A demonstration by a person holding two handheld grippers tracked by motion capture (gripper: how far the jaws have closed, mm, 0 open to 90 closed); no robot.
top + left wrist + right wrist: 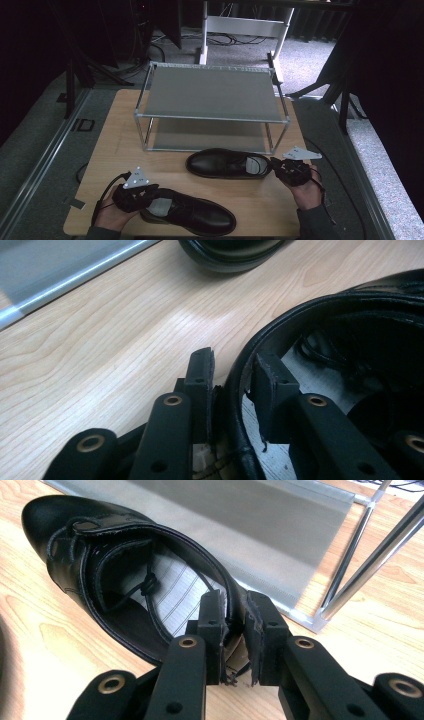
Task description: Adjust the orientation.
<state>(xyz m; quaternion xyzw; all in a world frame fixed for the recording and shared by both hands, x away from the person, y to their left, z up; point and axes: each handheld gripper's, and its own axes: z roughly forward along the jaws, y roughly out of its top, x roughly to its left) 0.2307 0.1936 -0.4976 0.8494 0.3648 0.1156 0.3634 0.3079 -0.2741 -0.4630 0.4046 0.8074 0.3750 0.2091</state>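
Two black leather lace-up shoes are on the wooden table (120, 125). The near shoe (200, 215) lies at the front edge, toe to the right. My left gripper (150, 197) is at its heel. In the left gripper view the jaws (232, 365) straddle the heel rim (240, 390), one pad outside and one inside, with a thin gap showing. The far shoe (220, 162) lies in front of the rack, toe to the left. My right gripper (274, 165) is shut on its heel collar (235, 602), and I cannot tell whether that shoe (75, 535) is off the table.
A two-tier metal shoe rack (210, 92) stands at the back of the table, both shelves bare; its lower shelf (260, 520) is just behind the far shoe. Cables trail from both grippers. Dark stands and floor surround the table.
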